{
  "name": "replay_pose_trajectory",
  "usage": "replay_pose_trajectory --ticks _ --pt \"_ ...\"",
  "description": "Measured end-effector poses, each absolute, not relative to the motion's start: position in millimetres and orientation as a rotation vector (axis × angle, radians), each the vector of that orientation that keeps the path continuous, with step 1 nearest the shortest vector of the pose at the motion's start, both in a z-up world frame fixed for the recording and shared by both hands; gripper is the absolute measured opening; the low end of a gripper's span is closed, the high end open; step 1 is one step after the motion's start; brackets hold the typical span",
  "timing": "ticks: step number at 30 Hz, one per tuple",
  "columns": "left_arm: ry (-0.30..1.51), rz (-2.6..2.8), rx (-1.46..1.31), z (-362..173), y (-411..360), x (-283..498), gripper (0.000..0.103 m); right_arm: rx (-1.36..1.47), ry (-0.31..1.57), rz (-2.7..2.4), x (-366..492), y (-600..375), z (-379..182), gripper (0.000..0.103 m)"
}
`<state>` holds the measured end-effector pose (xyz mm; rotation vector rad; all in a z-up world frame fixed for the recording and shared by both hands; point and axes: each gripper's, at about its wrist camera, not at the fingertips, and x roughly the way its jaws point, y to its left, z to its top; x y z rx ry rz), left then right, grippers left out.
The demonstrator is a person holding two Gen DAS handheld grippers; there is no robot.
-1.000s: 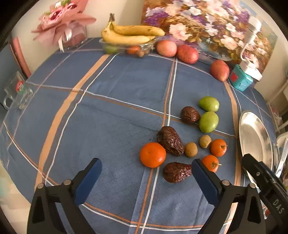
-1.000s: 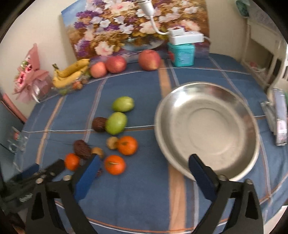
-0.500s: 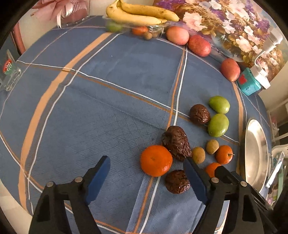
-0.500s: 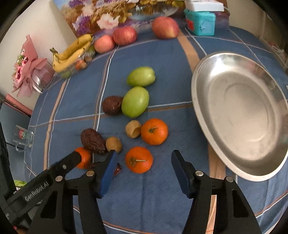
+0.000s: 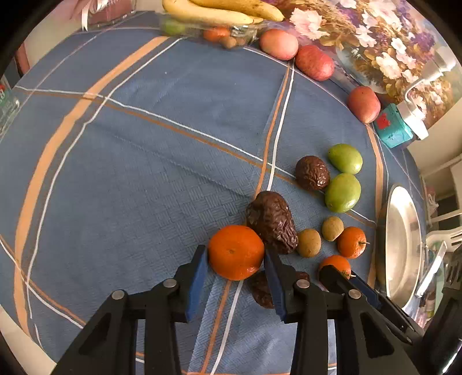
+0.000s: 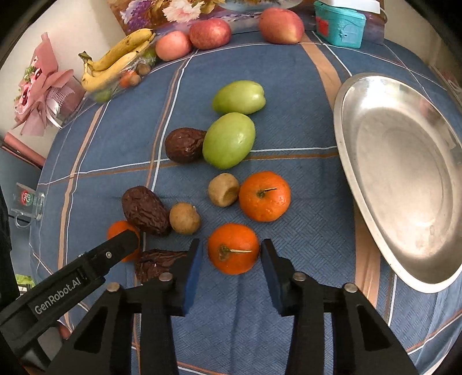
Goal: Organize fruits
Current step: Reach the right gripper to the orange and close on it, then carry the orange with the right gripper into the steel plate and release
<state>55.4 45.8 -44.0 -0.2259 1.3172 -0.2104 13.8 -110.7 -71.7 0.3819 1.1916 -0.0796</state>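
Observation:
My left gripper is closed on a large orange lying on the blue cloth, both pads touching its sides. A wrinkled brown fruit leans against that orange. My right gripper straddles a small orange with a stem; narrow gaps show between pads and fruit. Another small orange, two tan round fruits, two green fruits and more brown wrinkled fruits lie in the cluster. The steel plate lies to the right with nothing in it.
Three red apples, bananas on a clear tray and a teal box line the far table edge by a flower painting. A pink bouquet and a glass mug stand at the left. The left gripper's finger crosses the right wrist view.
Both grippers moved down and forward into the fruit cluster and narrowed. The left one closed onto the large orange; the right one came around the small orange.

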Motion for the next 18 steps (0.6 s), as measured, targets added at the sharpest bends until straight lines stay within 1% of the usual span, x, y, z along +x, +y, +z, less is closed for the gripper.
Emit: replay_pose_trajectory --ticks 6,18 --pt "1.287 -0.127 -0.254 -37.8 64.9 51.7 0.042 0.382 1.182 -0.078 12.3 -110.3 -71.0 0.038" --pt "1.253 -0.058 -0.273 -14.2 77.4 44.4 0.041 0.376 1.114 -0.106 -2.3 -120.2 -43.0 0.037"
